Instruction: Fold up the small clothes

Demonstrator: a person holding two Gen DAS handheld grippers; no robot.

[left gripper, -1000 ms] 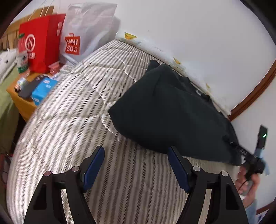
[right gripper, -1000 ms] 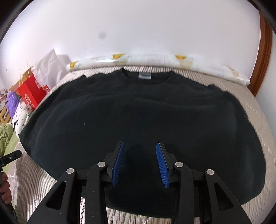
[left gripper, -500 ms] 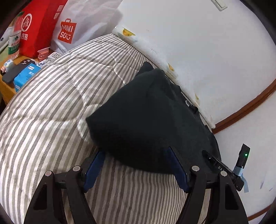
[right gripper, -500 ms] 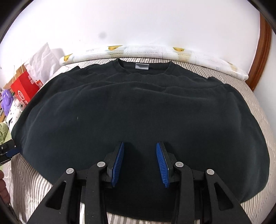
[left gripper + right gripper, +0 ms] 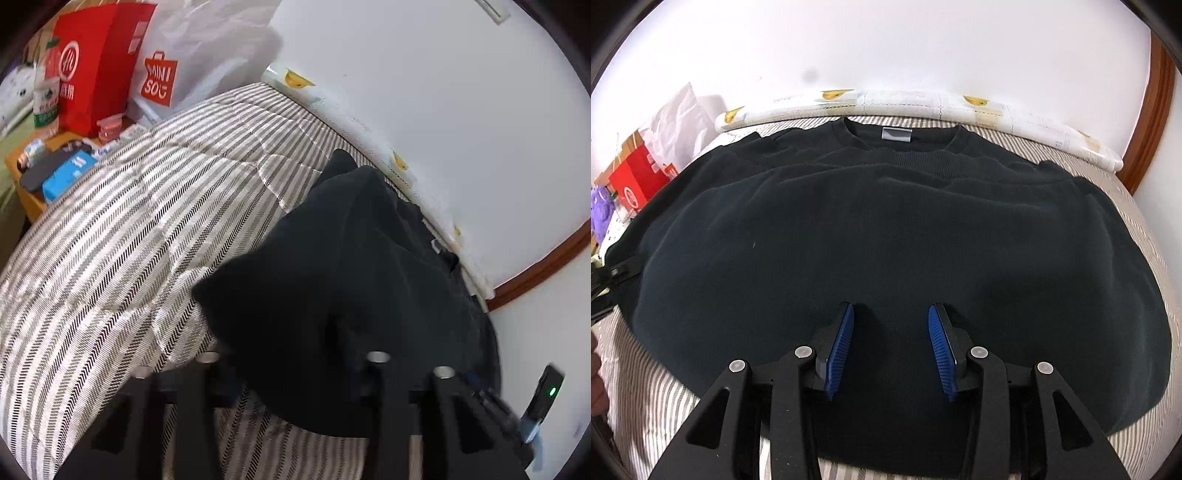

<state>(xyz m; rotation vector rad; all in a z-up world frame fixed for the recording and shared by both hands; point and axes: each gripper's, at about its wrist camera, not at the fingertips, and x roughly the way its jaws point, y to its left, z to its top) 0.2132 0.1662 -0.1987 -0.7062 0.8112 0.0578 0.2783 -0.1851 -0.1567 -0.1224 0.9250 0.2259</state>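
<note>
A black sweatshirt (image 5: 886, 229) lies on the striped bed, collar and grey label toward the wall. In the left wrist view its near edge (image 5: 332, 295) drapes over my left gripper (image 5: 295, 354) and hides both pads, so the jaw gap cannot be read. My right gripper (image 5: 890, 350) hovers over the lower middle of the sweatshirt with its blue pads (image 5: 842, 347) apart and nothing between them. The left gripper (image 5: 609, 280) shows at the left edge of the right wrist view, at the garment's side.
The striped quilt (image 5: 129, 240) covers the bed. A white padded bumper (image 5: 923, 107) runs along the wall. A red bag (image 5: 96, 62), a white Miniso bag (image 5: 192, 48), a bottle (image 5: 46, 99) and small items sit on a bedside table (image 5: 26, 199) at left.
My left gripper has moved forward to the sweatshirt's side edge, and the cloth now covers its pads. The right gripper has edged closer over the garment, still open.
</note>
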